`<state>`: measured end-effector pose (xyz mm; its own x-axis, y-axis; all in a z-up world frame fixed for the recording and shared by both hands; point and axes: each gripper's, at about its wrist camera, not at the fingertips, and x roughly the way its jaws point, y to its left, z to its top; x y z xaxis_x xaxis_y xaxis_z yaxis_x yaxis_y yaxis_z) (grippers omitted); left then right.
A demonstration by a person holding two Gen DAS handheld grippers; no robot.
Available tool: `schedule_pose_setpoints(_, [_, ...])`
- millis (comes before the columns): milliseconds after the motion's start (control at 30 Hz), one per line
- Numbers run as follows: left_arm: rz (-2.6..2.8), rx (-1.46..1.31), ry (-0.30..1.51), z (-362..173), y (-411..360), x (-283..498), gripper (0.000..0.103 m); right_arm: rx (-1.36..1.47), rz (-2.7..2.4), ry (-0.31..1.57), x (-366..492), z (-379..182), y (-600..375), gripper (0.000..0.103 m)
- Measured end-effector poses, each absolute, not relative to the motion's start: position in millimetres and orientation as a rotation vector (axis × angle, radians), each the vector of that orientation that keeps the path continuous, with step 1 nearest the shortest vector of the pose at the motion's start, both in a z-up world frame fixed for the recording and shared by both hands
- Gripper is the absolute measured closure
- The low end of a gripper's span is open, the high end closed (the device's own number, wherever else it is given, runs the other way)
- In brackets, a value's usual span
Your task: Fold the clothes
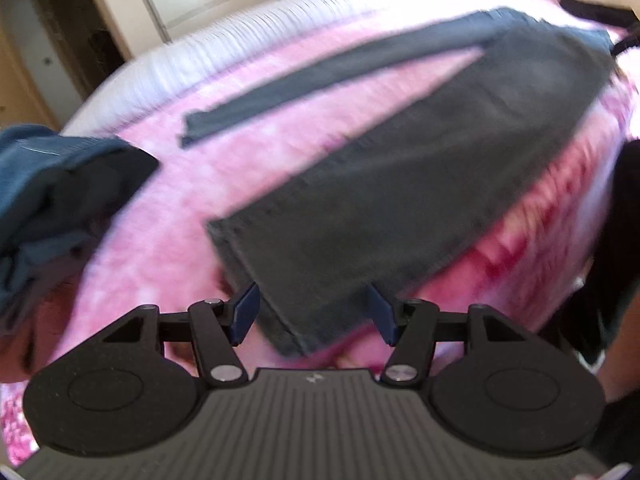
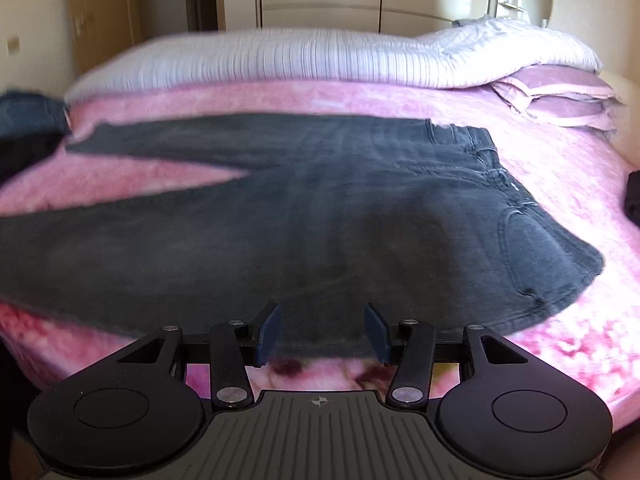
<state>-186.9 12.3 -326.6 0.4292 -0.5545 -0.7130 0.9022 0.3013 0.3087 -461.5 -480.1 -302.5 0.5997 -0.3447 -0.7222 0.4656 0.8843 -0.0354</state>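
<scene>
Dark grey jeans [image 2: 320, 216] lie spread flat on a pink blanket [image 2: 360, 100], legs apart in a V and waistband to the right. In the left wrist view the jeans [image 1: 400, 184] run from a leg hem near the camera up to the far right. My left gripper [image 1: 314, 312] is open, its blue pads on either side of the near leg's hem corner, just above it. My right gripper [image 2: 322, 330] is open over the near edge of the jeans' thigh area, with nothing between its pads. Both views are motion-blurred.
A pile of blue and dark clothes [image 1: 52, 200] sits at the left end of the bed. A white striped duvet [image 2: 320, 56] and lilac pillows [image 2: 560, 96] lie along the far side. A person's dark sleeve [image 1: 616, 280] is at the right edge. Wardrobes stand behind.
</scene>
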Motion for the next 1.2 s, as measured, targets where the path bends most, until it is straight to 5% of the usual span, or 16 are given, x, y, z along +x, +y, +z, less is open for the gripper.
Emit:
schedule_pose_setpoints(333, [-0.992, 0.662, 0.534, -285.0, -11.9, -187.1, 0.037, 0.086, -0.566, 0.891, -467.5, -269.6, -489.9, 0.049])
schedule_pose_setpoints(533, [-1.040, 0.634, 0.555, -274.2, -79.9, -168.5, 0.031, 0.085, -0.601, 0.871, -452.2, -263.4, -517.7, 0.020])
schedule_pose_setpoints(800, [-1.046, 0.670, 0.687, -240.3, -138.1, -156.5, 0.031, 0.128, -0.595, 1.002, -438.4, -228.8, -531.6, 0.019])
schedule_pose_setpoints(1133, [-0.838, 0.723, 0.940, -131.6, -121.3, -193.1, 0.001, 0.123, -0.531, 1.143, -437.9, -161.9, -523.8, 0.019])
schedule_pose_setpoints(1200, [-0.806, 0.739, 0.958, -118.6, -117.0, -208.6, 0.002, 0.100, -0.511, 1.151, -440.3, -151.4, -520.3, 0.019])
